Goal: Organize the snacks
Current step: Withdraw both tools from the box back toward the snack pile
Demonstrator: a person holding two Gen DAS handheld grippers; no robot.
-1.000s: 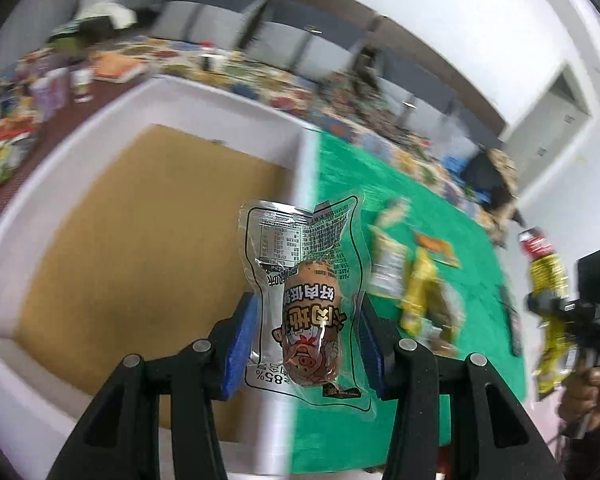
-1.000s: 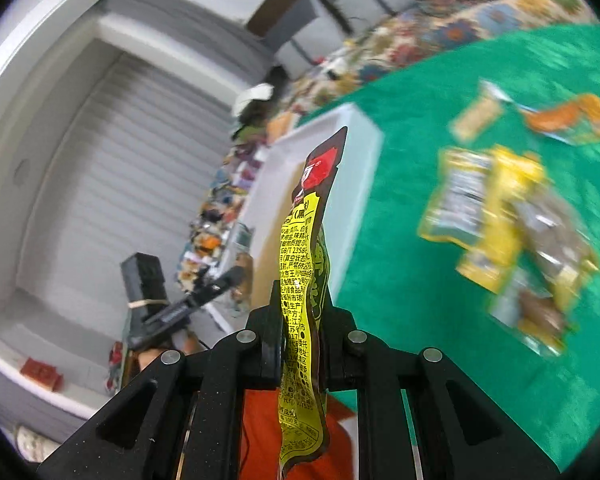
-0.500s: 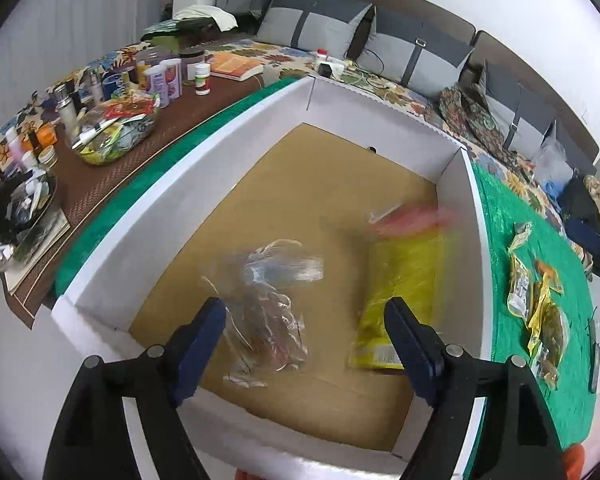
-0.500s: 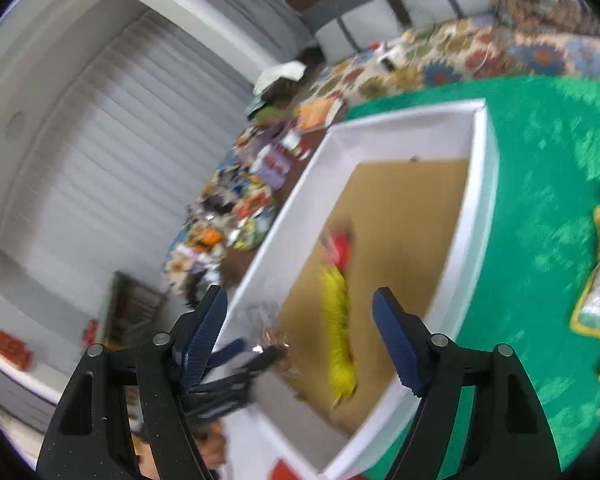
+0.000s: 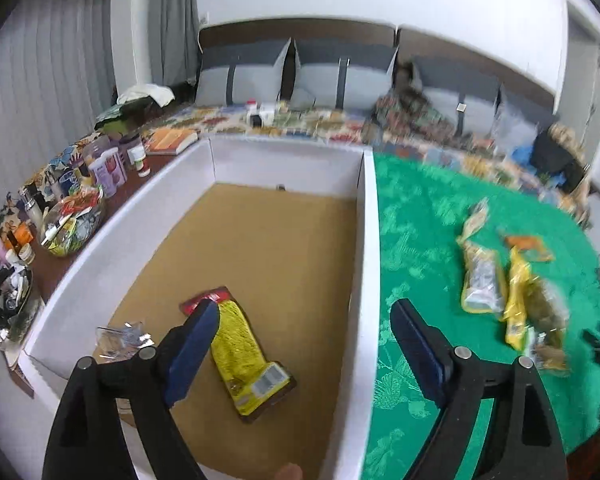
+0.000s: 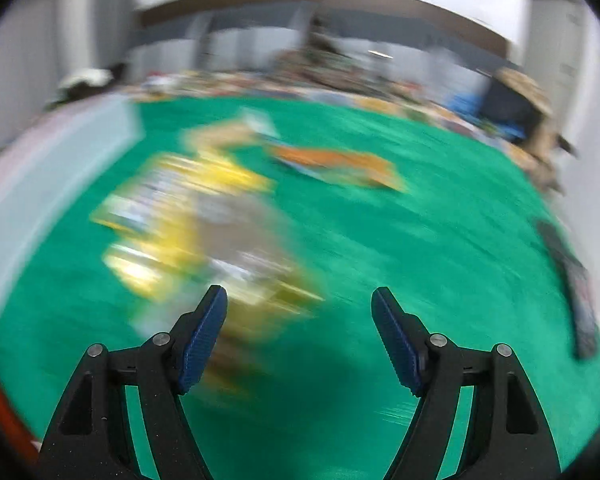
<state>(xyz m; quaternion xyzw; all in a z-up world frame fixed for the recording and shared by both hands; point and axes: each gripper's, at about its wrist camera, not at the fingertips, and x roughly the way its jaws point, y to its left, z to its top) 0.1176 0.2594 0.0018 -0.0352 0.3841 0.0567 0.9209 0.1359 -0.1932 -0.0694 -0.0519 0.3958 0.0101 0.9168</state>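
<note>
Looking along the left gripper (image 5: 304, 312), jaws just spread further and wide apart over the white box (image 5: 364, 216) with nothing between them; inside the box, lying flat on its brown floor, a yellow snack bag (image 5: 242, 350), and near the box's left wall a clear silvery packet (image 5: 120, 338); right of the box, on the green cloth (image 5: 420, 216), a cluster of yellow packets (image 5: 500, 284) and an orange one (image 5: 530, 242). Turning to the right gripper (image 6: 300, 304), jaws apart and empty above the same cloth (image 6: 440, 240), everything heavily blurred: yellow packets (image 6: 180, 216) just right of the box (image 6: 40, 168), an orange one (image 6: 336, 164) beyond them.
</note>
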